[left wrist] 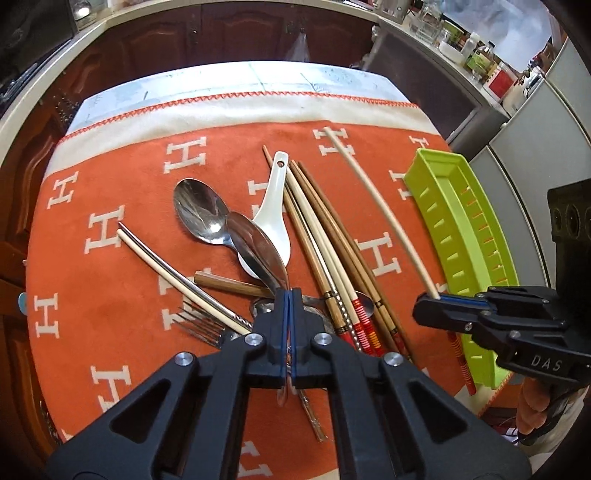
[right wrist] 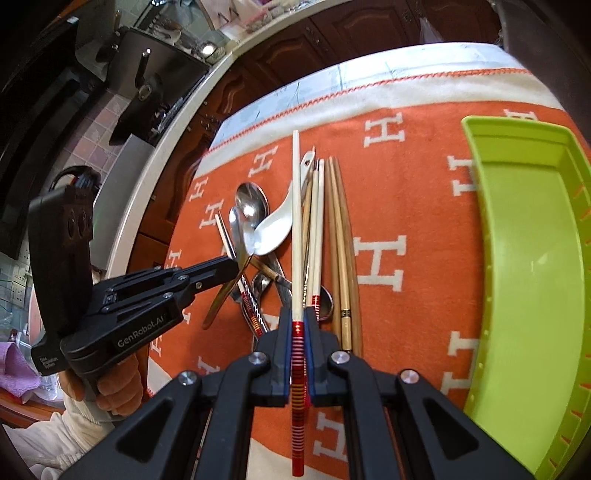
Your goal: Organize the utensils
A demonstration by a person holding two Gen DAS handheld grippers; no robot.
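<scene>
A pile of utensils lies on an orange cloth (left wrist: 110,295): a steel spoon (left wrist: 199,212), a white ceramic spoon (left wrist: 269,218), several wooden chopsticks (left wrist: 332,240), a fork (left wrist: 201,325). My left gripper (left wrist: 288,295) is shut on a second steel spoon (left wrist: 255,247), held above the pile; it also shows in the right wrist view (right wrist: 232,269). My right gripper (right wrist: 298,325) is shut on a white chopstick (right wrist: 296,221) with a red-striped end, lifted over the pile. It also shows in the left wrist view (left wrist: 428,306). A green slotted tray (right wrist: 528,258) sits empty at the right.
The cloth covers a small table (left wrist: 258,77) ringed by dark wooden cabinets (left wrist: 221,33) and a pale counter. Jars and bottles (left wrist: 476,55) stand on the counter at the far right. A grey appliance (left wrist: 535,155) stands beyond the tray.
</scene>
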